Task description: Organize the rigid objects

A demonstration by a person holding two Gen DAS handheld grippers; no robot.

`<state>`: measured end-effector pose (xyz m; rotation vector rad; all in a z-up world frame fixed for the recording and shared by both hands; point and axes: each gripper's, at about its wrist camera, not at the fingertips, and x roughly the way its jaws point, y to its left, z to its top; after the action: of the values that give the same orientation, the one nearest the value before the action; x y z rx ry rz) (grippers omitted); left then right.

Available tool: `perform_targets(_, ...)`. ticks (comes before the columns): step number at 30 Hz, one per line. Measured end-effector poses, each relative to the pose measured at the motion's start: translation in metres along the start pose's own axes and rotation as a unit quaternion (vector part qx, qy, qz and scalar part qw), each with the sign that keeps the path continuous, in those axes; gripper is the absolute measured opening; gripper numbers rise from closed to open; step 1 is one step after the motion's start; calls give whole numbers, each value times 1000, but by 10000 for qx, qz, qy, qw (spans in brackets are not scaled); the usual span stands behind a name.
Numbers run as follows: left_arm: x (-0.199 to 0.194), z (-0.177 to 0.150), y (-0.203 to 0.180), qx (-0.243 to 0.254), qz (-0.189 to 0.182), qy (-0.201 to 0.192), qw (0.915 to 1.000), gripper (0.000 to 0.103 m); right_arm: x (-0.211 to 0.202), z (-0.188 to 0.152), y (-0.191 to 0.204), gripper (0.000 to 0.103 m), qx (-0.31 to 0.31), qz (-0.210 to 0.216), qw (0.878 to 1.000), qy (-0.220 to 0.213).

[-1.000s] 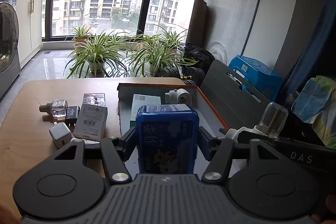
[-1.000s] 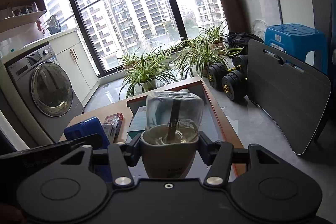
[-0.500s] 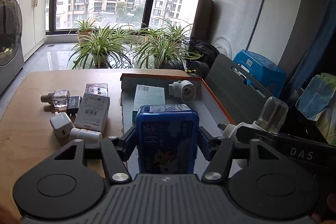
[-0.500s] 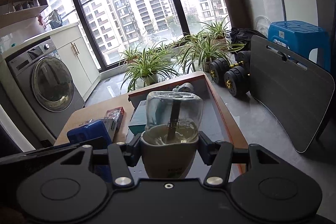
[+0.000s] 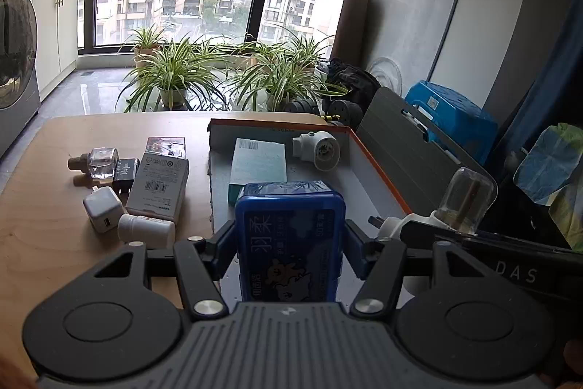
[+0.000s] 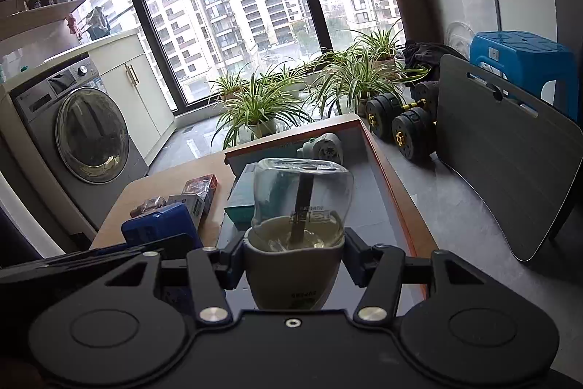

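- The left claw [image 5: 289, 245] is clamped on a blue box [image 5: 289, 239] with white print, held upright above the near end of the orange-rimmed tray [image 5: 379, 170].
- The right claw [image 6: 293, 256] grips the white base of a plug-in vaporizer [image 6: 302, 206] (its clear bottle, holding pale liquid and a dark wick, points away from the camera), also over the tray's near end.
- Inside the tray, a teal box [image 5: 258, 166] lies flat, with a white plug adapter [image 5: 320, 150] at the far right corner.
- On the desk [image 5: 43, 243] left of the tray sit a white carton [image 5: 158, 185], a white charger cube [image 5: 102, 210], a white cylinder [image 5: 145, 230], a black adapter [image 5: 125, 174] and a small clear bottle [image 5: 98, 163], clustered closely.
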<state>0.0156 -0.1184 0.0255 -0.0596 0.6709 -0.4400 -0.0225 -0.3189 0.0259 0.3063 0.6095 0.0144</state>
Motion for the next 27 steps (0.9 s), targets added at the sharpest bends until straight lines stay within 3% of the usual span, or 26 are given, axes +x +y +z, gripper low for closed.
perform_targets(27,10,-6,10,-153,59,135,9998,62,19,-9,4,66,-111,72,9992,383)
